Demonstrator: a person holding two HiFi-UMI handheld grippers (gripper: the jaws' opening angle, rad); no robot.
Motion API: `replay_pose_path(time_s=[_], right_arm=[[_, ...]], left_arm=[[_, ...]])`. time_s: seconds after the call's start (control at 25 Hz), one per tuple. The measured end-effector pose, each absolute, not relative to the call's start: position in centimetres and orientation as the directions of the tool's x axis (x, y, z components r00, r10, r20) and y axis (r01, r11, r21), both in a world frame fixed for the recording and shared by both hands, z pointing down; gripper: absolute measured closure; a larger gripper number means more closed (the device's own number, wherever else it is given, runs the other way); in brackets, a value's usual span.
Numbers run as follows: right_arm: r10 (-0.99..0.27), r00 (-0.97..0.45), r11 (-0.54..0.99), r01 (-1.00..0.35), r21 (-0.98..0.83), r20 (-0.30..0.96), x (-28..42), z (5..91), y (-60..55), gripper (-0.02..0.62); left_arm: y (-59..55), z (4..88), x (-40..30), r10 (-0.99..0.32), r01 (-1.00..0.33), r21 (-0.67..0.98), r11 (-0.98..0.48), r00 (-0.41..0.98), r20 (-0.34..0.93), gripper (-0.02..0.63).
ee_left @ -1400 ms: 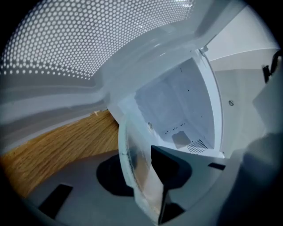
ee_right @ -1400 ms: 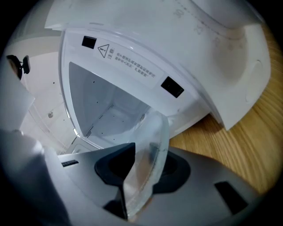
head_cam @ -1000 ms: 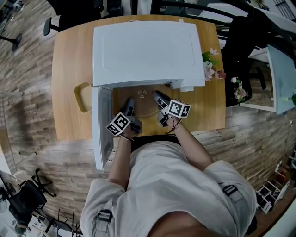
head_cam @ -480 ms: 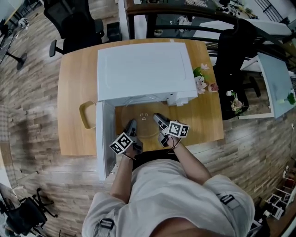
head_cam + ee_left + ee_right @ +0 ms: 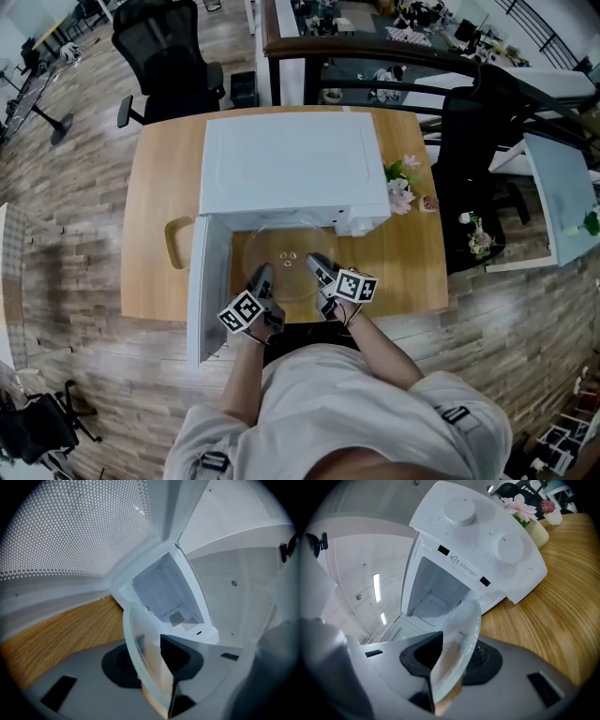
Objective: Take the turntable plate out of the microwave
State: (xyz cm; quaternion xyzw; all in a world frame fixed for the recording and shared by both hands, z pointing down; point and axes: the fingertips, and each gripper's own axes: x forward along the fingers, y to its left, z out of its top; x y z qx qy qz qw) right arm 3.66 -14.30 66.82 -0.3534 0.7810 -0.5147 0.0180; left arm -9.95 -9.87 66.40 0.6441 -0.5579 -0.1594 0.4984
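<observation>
Count: two grippers, one turntable plate, one microwave, two dials.

Your left gripper (image 5: 262,277) is clamped on the near-left rim of the glass turntable plate (image 5: 286,261). Its jaws are partly apart, with the glass edge nipped between the dark pads. Your right gripper (image 5: 320,265) grasps the near-right rim in the same way. Nothing else touches either tool.

The plate sits in front of the open microwave (image 5: 291,159), over the wooden table (image 5: 155,187). Its far rim lies near the mouth of the cavity. The door (image 5: 207,281) stands swung out on your left side.

Only the head view shows both grips at once. The perforated door screen (image 5: 79,527) and the bare cavity (image 5: 164,592) show only in the left gripper view. The two dials (image 5: 459,510) (image 5: 510,548) show only in the right gripper view, with the potted flowers (image 5: 520,508) beyond them.
</observation>
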Motion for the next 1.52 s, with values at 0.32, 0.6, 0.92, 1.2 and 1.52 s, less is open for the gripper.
replay_pose_path(time_s=[0.32,0.6,0.92,1.2,1.52], right_arm=[[-0.482,-0.819,0.330,-0.498,-0.802,0.311,3.8,64.9,-14.9,0.471],[-0.406,-0.869,0.398,-0.449,-0.800,0.285,4.4,63.2,-14.6,0.471],[-0.339,-0.904,0.449,-0.398,-0.800,0.259,3.8,61.7,-13.8,0.471],[-0.295,-0.930,0.503,-0.347,-0.791,0.220,2.9,59.3,-13.3,0.469],[-0.261,-0.951,0.561,-0.291,-0.775,0.169,2.3,56.3,-12.9,0.469]], left_arm=[[-8.6,64.6,-9.2,-0.930,-0.530,0.832,0.167,0.195,0.311,0.477],[-7.1,62.9,-8.0,-0.945,-0.536,0.820,0.203,0.112,0.307,0.477],[-5.4,61.3,-7.7,-0.958,-0.526,0.821,0.222,0.038,0.283,0.477],[-4.1,59.1,-8.3,-0.967,-0.540,0.810,0.229,-0.029,0.254,0.477],[-3.4,55.7,-8.7,-0.977,-0.566,0.798,0.207,-0.084,0.194,0.477]])
